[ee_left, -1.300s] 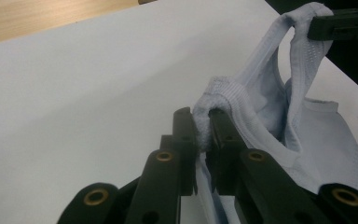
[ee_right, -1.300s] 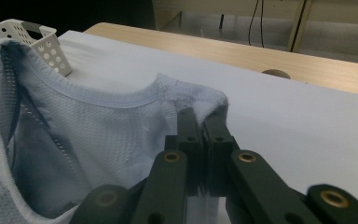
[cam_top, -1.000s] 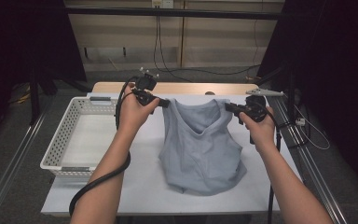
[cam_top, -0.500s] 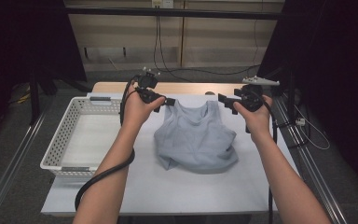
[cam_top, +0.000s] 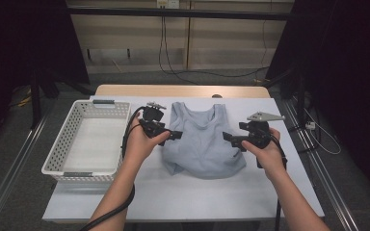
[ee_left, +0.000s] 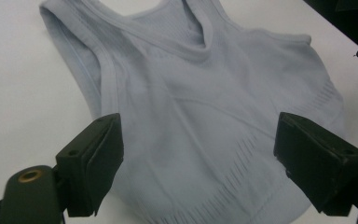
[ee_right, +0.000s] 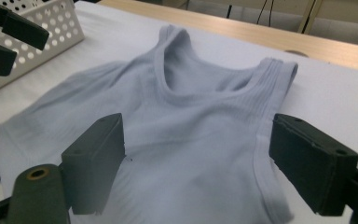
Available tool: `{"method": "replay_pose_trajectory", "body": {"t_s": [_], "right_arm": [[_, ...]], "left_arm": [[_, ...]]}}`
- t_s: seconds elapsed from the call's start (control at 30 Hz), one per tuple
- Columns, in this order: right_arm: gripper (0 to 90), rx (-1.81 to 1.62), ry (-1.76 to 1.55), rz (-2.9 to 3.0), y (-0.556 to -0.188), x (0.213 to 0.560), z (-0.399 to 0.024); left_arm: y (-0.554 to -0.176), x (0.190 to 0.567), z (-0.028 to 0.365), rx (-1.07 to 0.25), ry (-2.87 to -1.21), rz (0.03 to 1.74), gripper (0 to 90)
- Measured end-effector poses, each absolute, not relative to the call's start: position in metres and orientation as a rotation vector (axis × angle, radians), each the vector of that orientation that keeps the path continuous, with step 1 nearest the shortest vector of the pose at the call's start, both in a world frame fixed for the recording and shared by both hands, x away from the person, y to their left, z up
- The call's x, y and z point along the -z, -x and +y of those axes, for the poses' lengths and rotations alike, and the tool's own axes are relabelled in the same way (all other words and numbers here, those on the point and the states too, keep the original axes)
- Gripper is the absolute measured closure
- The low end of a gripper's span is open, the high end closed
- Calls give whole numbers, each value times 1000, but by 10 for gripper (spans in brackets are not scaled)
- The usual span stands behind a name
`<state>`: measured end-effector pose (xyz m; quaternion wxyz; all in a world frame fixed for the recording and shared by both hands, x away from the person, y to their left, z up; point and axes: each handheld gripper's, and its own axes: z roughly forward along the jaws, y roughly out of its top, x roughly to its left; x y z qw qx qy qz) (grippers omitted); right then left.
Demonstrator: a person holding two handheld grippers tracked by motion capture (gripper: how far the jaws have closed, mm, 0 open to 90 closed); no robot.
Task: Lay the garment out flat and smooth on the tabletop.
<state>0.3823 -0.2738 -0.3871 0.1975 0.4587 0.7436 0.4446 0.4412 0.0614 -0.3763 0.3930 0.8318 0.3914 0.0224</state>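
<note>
Hovering low over the surface, the left claw stands wide with nothing between its jaws; they have just been opening, and so have those of the right claw, which gapes just as wide and just as empty. Each points inward at one side of the pale blue tank top that lies between them. From where I stand the garment rests flat on the white surface, straps and neckline toward the far edge, hem toward the person, its lower left corner bunched a little. In the left gripper view the tank top spreads out beyond the jaws; in the right gripper view the tank top shows its scooped neck and ribbed straps. To the left, just off the cloth, sits a white perforated basket with nothing in it.

I would judge the laying-out step finished and a fold about to start. That calls for each claw to drop to a side edge or strap, pinch only the cloth, and lift evenly so the top does not drag or crease.
</note>
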Motion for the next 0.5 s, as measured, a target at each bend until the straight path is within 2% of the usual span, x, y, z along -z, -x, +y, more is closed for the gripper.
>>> {"method": "replay_pose_trajectory", "body": {"t_s": [0.5], "right_arm": [[163,-1177,-1305,2126,-349,433,-295]], "left_arm": [[-411,406,67,-60,-2158,980,151]]}}
